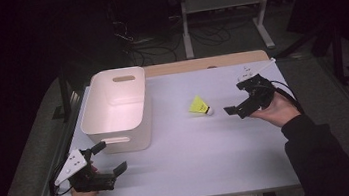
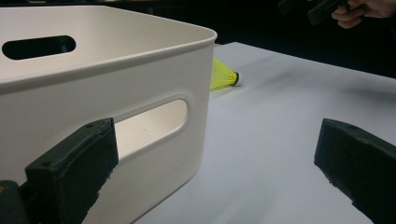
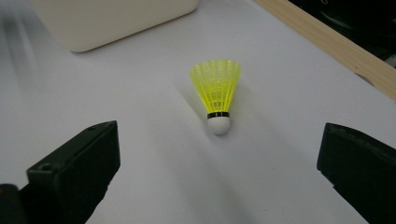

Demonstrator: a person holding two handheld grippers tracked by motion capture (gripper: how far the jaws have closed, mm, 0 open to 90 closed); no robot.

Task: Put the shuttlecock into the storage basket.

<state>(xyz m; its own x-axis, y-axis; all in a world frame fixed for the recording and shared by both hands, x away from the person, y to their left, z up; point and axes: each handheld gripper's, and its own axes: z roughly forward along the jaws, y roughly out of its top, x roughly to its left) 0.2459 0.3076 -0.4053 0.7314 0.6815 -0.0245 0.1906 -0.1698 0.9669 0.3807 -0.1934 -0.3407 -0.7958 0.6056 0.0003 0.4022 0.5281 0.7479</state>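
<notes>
A yellow shuttlecock with a white cork lies on its side on the white table, right of a white bin. The bin's inside looks empty. My right gripper is open just right of the shuttlecock, a short gap away. In the right gripper view the shuttlecock lies ahead between the wide-apart jaws, cork toward me. My left gripper is open near the table's front left, beside the bin's front handle. In the left gripper view the bin is close and the shuttlecock peeks past its corner.
A wooden strip runs along the table's far edge. Behind it stand a table frame and cables on a dark floor. Bare table top stretches between the grippers. The other hand and its gripper show at the left gripper view's top right.
</notes>
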